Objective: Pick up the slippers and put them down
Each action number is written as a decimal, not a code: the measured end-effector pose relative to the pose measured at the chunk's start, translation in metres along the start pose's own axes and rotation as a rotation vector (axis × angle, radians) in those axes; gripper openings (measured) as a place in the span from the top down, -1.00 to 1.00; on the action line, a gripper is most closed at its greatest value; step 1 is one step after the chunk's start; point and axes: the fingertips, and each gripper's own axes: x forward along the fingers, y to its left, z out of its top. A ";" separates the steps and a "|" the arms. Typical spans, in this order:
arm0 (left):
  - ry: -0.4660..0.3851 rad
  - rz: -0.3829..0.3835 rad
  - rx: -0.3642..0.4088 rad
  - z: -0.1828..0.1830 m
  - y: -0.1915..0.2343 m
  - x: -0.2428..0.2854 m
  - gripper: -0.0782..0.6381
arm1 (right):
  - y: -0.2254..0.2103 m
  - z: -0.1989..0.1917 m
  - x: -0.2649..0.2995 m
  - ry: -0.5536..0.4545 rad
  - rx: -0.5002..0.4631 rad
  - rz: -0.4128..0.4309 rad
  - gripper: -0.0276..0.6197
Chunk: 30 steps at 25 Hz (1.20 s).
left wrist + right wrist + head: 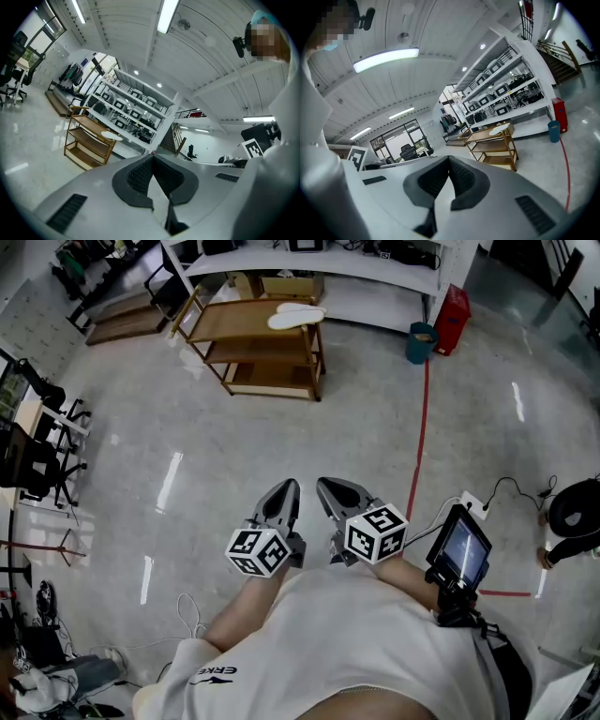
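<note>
1. Head view: a person in a white shirt stands on a pale, glossy floor (281, 442). The left gripper (286, 493) and right gripper (330, 488) are held side by side at the waist, both closed and empty. The white slippers (295, 313) lie on the top level of a wooden rack (267, 381), well apart from both grippers. The step in hand looks like the approach. The floor between is bare, so a straight walk forward should work. A red floor line (419, 442) and a teal bin (421, 341) lie to the right. A power strip (473, 505) with its cable sits near the person's right side.

2. Left gripper view: the left gripper (152, 159) has its jaws meeting at the tips with nothing between them. The rack (89, 140) stands ahead to the left, and the slippers (111, 136) show as a pale patch on top. White shelving (136, 117) stands close behind the rack, so reaching past it is best avoided.

3. Right gripper view: the right gripper (448, 159) is shut and holds nothing. The rack (492, 145) and slippers (502, 129) are ahead to the right. Opening the jaws before arriving and coming in level over the top shelf would likely help.
</note>
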 end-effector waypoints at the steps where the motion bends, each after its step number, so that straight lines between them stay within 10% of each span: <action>1: 0.001 0.000 0.002 0.000 -0.001 0.007 0.77 | -0.006 0.003 0.000 -0.003 0.001 0.000 0.90; 30: 0.055 -0.183 -0.027 0.050 0.037 0.198 0.77 | -0.153 0.093 0.087 -0.074 0.073 -0.132 0.90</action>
